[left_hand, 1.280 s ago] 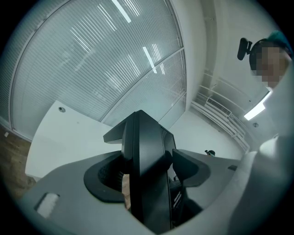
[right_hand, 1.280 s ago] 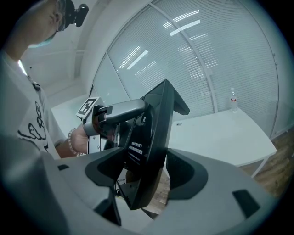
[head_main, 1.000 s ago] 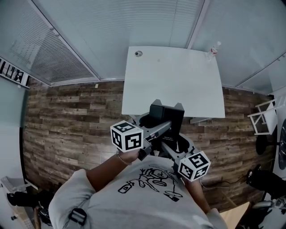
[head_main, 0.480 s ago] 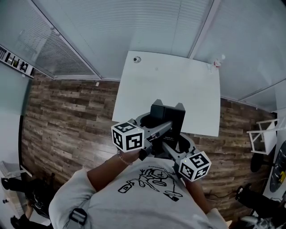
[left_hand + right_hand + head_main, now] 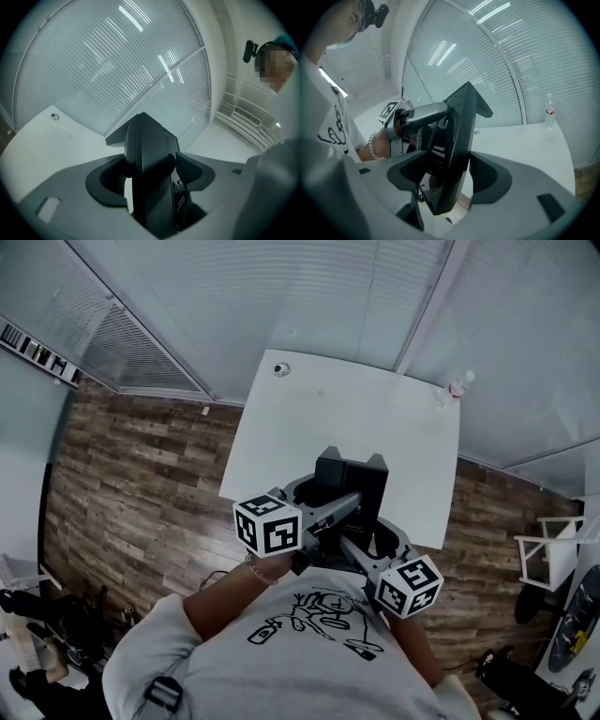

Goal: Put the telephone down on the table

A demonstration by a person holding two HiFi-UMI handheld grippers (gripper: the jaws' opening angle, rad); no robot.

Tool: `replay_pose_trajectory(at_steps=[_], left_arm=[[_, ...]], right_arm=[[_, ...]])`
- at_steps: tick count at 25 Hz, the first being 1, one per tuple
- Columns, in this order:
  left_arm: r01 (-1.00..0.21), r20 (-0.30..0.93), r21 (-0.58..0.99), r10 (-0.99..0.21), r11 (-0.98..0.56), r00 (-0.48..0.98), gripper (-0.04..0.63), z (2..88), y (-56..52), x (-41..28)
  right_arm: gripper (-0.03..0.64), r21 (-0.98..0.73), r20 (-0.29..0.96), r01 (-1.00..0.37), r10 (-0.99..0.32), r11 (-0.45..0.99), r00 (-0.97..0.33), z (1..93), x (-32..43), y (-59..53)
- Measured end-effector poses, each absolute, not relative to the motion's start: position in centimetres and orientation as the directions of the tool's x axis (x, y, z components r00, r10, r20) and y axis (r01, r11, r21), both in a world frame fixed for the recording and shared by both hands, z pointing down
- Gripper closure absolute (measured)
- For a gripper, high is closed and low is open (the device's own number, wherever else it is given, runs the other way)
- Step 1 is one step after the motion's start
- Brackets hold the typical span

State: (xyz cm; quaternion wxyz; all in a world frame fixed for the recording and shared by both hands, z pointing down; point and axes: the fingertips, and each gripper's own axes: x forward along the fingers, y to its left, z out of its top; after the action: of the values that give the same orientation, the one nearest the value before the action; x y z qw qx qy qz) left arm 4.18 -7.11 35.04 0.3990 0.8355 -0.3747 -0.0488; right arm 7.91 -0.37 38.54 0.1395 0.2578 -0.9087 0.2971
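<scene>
At the near edge of the white table (image 5: 309, 427), the telephone (image 5: 352, 479) hung in the air, so I judged the task not yet done. The telephone was at the table, but the lowering, the setting down and the letting go were all left. The white top beyond it offered room to land.

The telephone, a black desk set held on end, sat between the two tools, nearer the person than the table's middle. The left gripper (image 5: 323, 507) was clamped on it from the left, jaws wide around the thick body. A pale sliver beside one pad left that contact a little uncertain. The right gripper (image 5: 375, 540) gripped it from the near right, pads pressing its flat sides.

A small bottle (image 5: 457, 387) stood at the table's far right corner and a small round thing (image 5: 281, 369) at its far left, both well apart from the telephone.
</scene>
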Motion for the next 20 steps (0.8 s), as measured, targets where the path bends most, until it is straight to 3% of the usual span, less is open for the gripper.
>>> replay_pose_trajectory(at_steps=[9,20], left_arm=[[-0.605,0.225,0.704,-0.691,-0.372,0.687,0.276,35.6,-9.1,6.9],[-0.640,0.249,0.680,-0.708,-0.358,0.661,0.276,35.5,-9.3,5.2]], right_arm=[[0.341,-0.472,0.412,-0.525,-0.349,0.708,-0.842,39.1,10.9,-2.5],[0.340,-0.490,0.402,-0.501,-0.324,0.714,-0.856,39.3,9.2,-2.9]])
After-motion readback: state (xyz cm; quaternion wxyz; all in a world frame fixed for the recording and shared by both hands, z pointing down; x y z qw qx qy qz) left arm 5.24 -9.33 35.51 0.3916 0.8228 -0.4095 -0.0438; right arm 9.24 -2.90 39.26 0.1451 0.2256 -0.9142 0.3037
